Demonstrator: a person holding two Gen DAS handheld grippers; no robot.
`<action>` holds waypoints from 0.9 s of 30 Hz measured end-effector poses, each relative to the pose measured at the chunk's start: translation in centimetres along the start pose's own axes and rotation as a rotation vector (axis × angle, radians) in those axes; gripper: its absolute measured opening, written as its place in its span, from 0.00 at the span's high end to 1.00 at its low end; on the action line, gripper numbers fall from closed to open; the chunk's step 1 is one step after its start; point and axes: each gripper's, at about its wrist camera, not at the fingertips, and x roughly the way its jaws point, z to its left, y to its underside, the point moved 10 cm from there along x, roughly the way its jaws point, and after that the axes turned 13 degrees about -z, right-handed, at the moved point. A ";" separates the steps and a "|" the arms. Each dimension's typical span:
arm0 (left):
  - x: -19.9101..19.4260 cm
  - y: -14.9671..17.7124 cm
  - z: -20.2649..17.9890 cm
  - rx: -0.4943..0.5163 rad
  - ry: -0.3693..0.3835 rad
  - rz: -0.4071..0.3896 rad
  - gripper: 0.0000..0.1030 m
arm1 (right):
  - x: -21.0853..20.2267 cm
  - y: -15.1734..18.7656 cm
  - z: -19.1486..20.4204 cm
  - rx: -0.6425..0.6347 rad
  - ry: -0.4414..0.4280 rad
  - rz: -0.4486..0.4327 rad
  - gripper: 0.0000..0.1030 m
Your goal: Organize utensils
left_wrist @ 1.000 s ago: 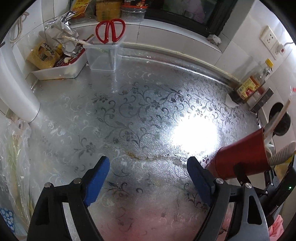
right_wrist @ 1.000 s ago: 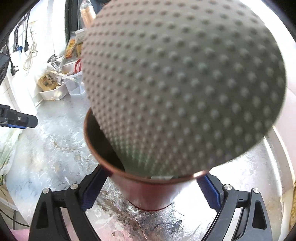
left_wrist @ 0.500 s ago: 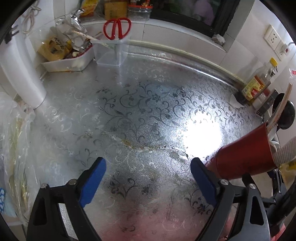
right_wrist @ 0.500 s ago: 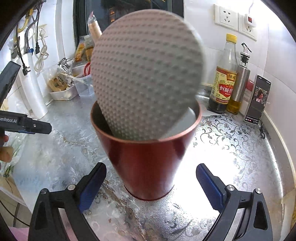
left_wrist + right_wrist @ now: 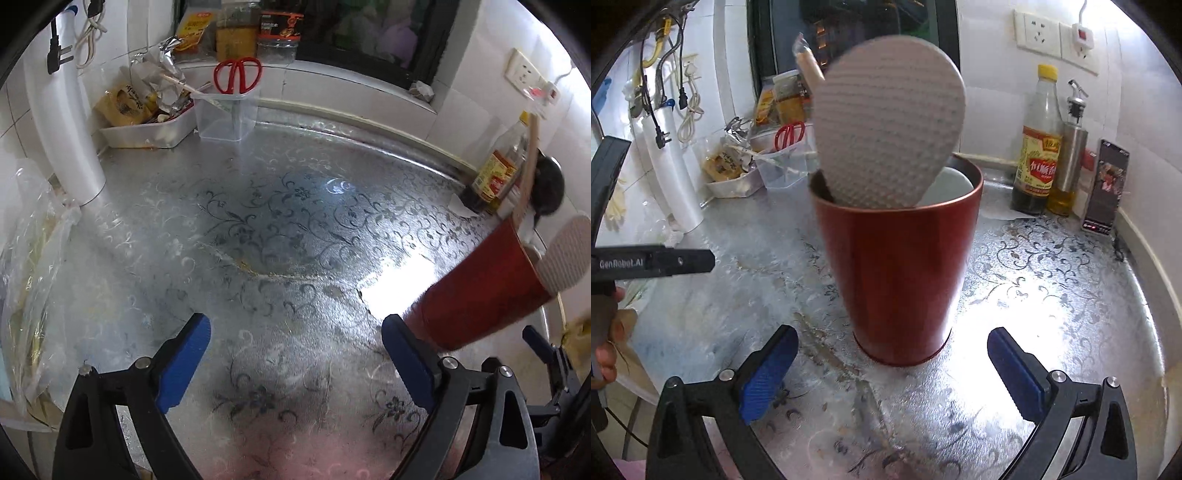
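A dark red utensil cup point(image 5: 897, 280) stands upright on the silver patterned counter point(image 5: 1052, 295). A grey dimpled rice paddle point(image 5: 886, 136), a white spoon point(image 5: 951, 184) and a wooden handle point(image 5: 810, 70) stick out of it. My right gripper point(image 5: 892, 373) is open, just short of the cup's base, with nothing between its blue pads. In the left wrist view the cup point(image 5: 484, 288) is at the right edge, beside the right finger of my left gripper point(image 5: 295, 354), which is open over bare counter. Red scissors point(image 5: 238, 75) stand in a clear bin point(image 5: 225, 116) at the back.
A white tray of packets point(image 5: 147, 127) and a white roll point(image 5: 64, 122) sit at the back left, a plastic bag point(image 5: 29, 280) at the left edge. A sauce bottle point(image 5: 1039, 147), a steel oil dispenser point(image 5: 1071, 158) and a phone point(image 5: 1104, 188) stand at the back right wall.
My right gripper opened wide, let go of the red cup and drew back from it. My left gripper drew back over the counter, so more of the back wall shows.
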 end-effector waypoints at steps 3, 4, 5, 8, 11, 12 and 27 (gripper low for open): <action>-0.7 0.4 0.0 0.028 0.036 -0.022 0.09 | -1.0 -0.1 0.4 0.012 0.042 -0.023 0.00; -1.0 0.7 0.0 0.040 0.052 -0.029 0.09 | -1.3 0.1 0.5 0.017 0.065 -0.020 0.00; -1.2 0.9 0.1 0.049 0.053 -0.031 0.09 | -1.7 0.3 0.7 0.022 0.081 -0.016 0.00; -2.3 2.1 1.1 0.124 -0.019 -0.043 0.09 | -2.8 1.3 1.5 0.052 0.121 0.004 0.00; -3.4 3.5 2.0 0.164 -0.040 -0.059 0.09 | -4.1 2.2 2.7 0.046 0.152 0.009 0.00; -3.6 4.2 2.4 0.167 -0.038 -0.051 0.09 | -4.4 2.4 2.9 0.044 0.157 0.008 0.00; -6.1 6.4 5.2 0.199 -0.032 -0.047 0.09 | -7.6 3.7 7.2 -0.031 0.192 0.001 0.00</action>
